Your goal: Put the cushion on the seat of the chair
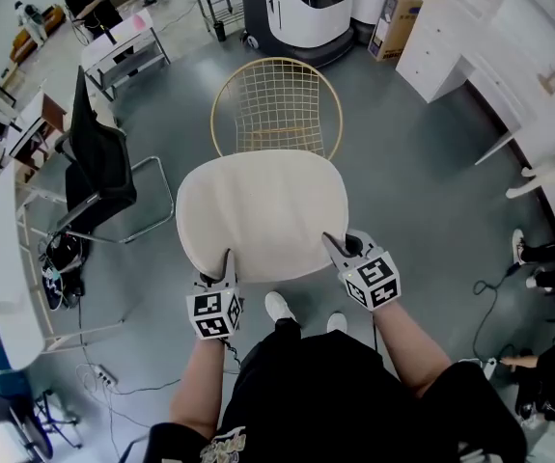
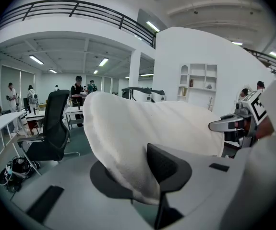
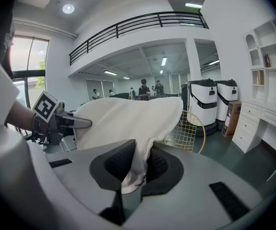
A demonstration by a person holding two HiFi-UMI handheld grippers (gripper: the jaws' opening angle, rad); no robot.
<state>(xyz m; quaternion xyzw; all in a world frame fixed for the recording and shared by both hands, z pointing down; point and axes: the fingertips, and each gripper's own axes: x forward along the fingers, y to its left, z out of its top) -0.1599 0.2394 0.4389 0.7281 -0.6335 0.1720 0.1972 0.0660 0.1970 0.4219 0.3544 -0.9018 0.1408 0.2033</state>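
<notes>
The left tongs are clamped on the near left edge of the cushion, with the cream fabric pinched between the jaws. The right tongs are clamped on the near right edge, a fold of cloth hanging down between the pads. The cushion is held flat in the air between the person and the gold wire chair. In the head view its far edge covers the front of the seat. A black office chair stands to the left on the grey floor.
</notes>
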